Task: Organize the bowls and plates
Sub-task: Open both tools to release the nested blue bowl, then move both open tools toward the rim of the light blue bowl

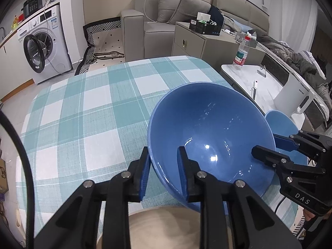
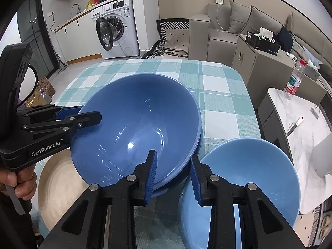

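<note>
Both grippers pointed steeply down at checked tablecloth (image 1: 83,108). Left gripper (image 1: 164,166) straddled near rim of dark blue bowl (image 1: 209,132), one finger outside, one inside; small gap showed, pads not pressing. Right gripper (image 2: 173,175) straddled opposite rim likewise, jaws loose. Bowl sat tilted on table, nested on another. Lighter blue bowl (image 2: 249,166) just beside; beige plate (image 2: 60,184) near front edge.
</note>
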Available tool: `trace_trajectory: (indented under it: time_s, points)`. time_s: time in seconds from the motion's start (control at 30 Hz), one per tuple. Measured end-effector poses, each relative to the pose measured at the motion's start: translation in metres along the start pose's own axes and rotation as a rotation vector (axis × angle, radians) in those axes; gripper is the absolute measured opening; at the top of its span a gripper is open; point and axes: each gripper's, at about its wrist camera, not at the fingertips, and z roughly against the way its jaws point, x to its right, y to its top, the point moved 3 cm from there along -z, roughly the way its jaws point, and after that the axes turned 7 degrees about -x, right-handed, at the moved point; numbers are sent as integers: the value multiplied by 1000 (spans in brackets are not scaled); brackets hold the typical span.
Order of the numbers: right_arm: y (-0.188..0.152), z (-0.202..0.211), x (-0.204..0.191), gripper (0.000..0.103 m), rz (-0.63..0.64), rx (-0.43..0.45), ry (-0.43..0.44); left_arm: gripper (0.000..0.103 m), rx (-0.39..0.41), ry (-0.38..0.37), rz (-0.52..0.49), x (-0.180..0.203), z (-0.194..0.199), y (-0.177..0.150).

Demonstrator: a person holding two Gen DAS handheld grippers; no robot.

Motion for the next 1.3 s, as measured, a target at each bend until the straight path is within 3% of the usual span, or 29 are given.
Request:
trace_trajectory:
  time_s: [0.27,0.43,0.5,0.67,0.77,0.83,0.9,1.17,1.23,1.3]
  points:
    - [0,0,1,40,-2,-3,21,32,-15,-26,9,1,-4,-3]
    - [-1,1,-1,52,17,1,27,41,-8,-49,7,1,2,-5]
    - [-2,2,0,63,11,4,23,49,1,-51,-2,2,6,-6]
    - [-7,16,7,82,-37,54,69,52,18,-66,-29,5,17,-9]
    - [-9,28,10,84,-55,90,80,54,31,-75,-29,7,23,-10]
    - [-12,37,13,88,-74,117,100,65,41,-81,-29,9,28,-11]
    - [-14,46,15,100,-91,141,116,79,58,-87,-27,10,34,-12]
    - [-27,75,14,102,-129,212,159,83,80,-122,-47,22,45,-17]
    - [-32,82,17,102,-148,229,170,102,86,-122,-43,24,47,-19]
    - [-36,89,23,102,-177,248,175,103,106,-121,-41,26,50,-21]
